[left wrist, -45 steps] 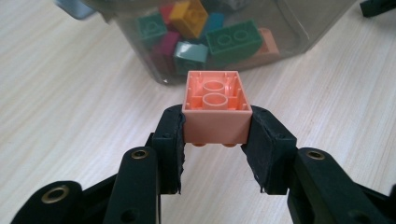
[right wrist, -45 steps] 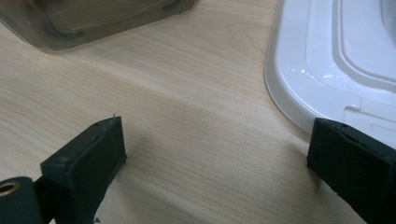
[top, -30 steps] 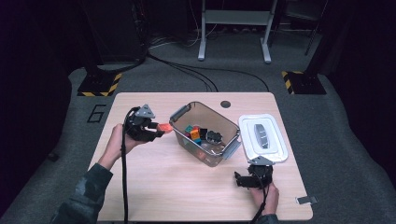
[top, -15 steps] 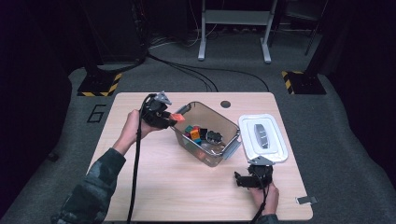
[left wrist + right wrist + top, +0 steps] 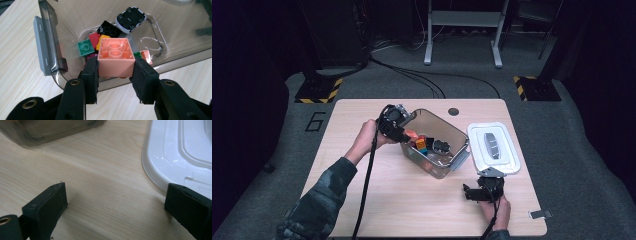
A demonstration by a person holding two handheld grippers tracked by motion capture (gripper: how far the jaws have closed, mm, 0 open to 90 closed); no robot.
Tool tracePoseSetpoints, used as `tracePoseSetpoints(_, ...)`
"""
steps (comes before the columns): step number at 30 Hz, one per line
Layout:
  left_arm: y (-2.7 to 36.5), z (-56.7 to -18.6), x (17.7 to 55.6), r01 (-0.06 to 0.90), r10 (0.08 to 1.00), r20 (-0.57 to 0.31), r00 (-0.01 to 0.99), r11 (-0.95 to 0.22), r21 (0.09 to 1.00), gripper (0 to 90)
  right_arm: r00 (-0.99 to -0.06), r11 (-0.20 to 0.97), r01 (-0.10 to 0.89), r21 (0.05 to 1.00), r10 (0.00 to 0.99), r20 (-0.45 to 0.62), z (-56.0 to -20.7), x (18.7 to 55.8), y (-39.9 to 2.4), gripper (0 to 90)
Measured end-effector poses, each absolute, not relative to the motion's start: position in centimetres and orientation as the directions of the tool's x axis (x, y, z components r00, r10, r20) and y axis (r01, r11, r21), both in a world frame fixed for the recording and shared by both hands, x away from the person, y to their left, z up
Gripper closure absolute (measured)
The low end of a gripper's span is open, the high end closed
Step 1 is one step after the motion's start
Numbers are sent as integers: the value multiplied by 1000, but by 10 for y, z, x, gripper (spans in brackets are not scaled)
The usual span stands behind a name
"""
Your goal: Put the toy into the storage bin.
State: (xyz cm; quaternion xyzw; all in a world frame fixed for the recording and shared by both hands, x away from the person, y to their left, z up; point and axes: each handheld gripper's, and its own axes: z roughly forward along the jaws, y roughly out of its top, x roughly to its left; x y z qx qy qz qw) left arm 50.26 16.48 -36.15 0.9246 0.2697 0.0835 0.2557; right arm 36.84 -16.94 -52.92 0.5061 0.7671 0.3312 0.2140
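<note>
Over the near-left rim of the clear bin (image 5: pixel 460 161), at about nine o'clock from its middle in the high view, the left hand-held gripper (image 5: pixel 115 68) carries a salmon-pink brick (image 5: pixel 115 58), studs turned away and hollow underside toward the camera. Its two black pads are clamped on the brick's opposite sides, so the jaws stand only as far apart as the brick is wide. The step in hand looks like the drop-off: the brick hangs above the bin's inner edge, with a green brick (image 5: pixel 85 47), a black brick (image 5: pixel 109 29) and a toy car (image 5: pixel 131 15) lying farther in, toward twelve o'clock in the left gripper view. The next move calls for easing a little farther over the opening (the rim sits just under the brick) and then parting the jaws. The right hand-held gripper (image 5: pixel 116 202) rests low over the worktop (image 5: pixel 362 200) with jaws wide apart and nothing between them, the white lid (image 5: pixel 175 152) at its two o'clock.
</note>
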Motion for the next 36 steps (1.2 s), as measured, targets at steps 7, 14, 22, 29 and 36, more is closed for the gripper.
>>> tracePoseSetpoints(7,165,-363,500,458,540,17,842,-730,507,581,-396,268,634,725,918,7,-529,368,-169,33)
tracePoseSetpoints(14,169,-364,500,472,548,-1,836,-720,508,521,-396,269,634,725,918,7,-529,368,-169,33)
tracePoseSetpoints(22,179,-364,486,451,545,13,838,-706,546,299,-396,269,634,725,918,7,-529,368,-169,33)
tracePoseSetpoints(29,201,-377,467,469,593,24,805,-661,586,164,-396,267,635,725,918,8,-529,368,-169,33)
tracePoseSetpoints(36,231,-397,454,485,651,21,759,-586,648,116,-395,267,635,725,919,9,-529,368,-169,33)
